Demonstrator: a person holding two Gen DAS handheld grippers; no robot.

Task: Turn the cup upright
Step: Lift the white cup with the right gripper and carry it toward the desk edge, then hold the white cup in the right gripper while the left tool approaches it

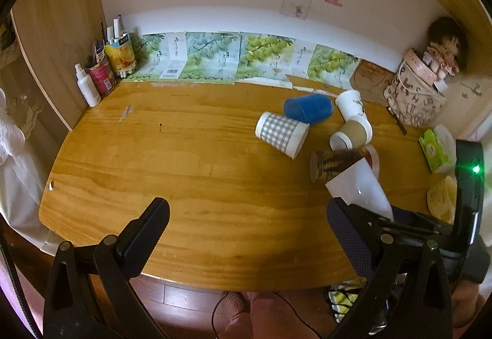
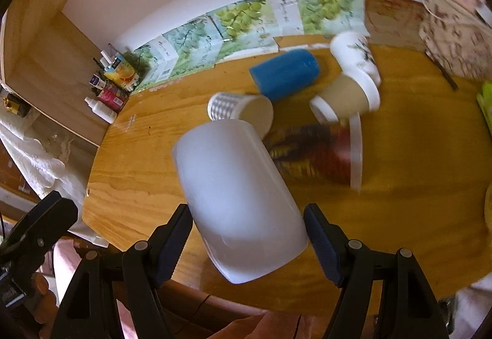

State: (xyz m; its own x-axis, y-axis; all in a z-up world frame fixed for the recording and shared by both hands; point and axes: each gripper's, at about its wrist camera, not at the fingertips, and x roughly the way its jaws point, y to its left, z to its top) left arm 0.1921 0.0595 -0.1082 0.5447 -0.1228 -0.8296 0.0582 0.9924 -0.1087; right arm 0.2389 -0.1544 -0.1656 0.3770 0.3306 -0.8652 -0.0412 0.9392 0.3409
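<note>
White cup [image 2: 236, 200] clamped in my right gripper [image 2: 249, 234], tilted above the table's near edge [image 2: 129, 234].
My left gripper [image 1: 249, 225] gapes empty over bare wood; motion blurs the fallen cups [image 2: 307, 99] behind.

Colour rundown: the cup in the black right gripper [image 2: 249, 234] is a plain white cup [image 2: 236, 194], no print at all. Behind it there's a solid blue cup [image 2: 284, 74], a grey-and-white gingham cup [image 1: 281, 134], a tan cup [image 2: 347, 97] with a white rim, a white cup with a leafy sprig [image 2: 356, 54], and a dark brown-red-gold printed cup [image 2: 313, 154]. The table [image 1: 153, 160] is honey-yellow wood grain.
</note>
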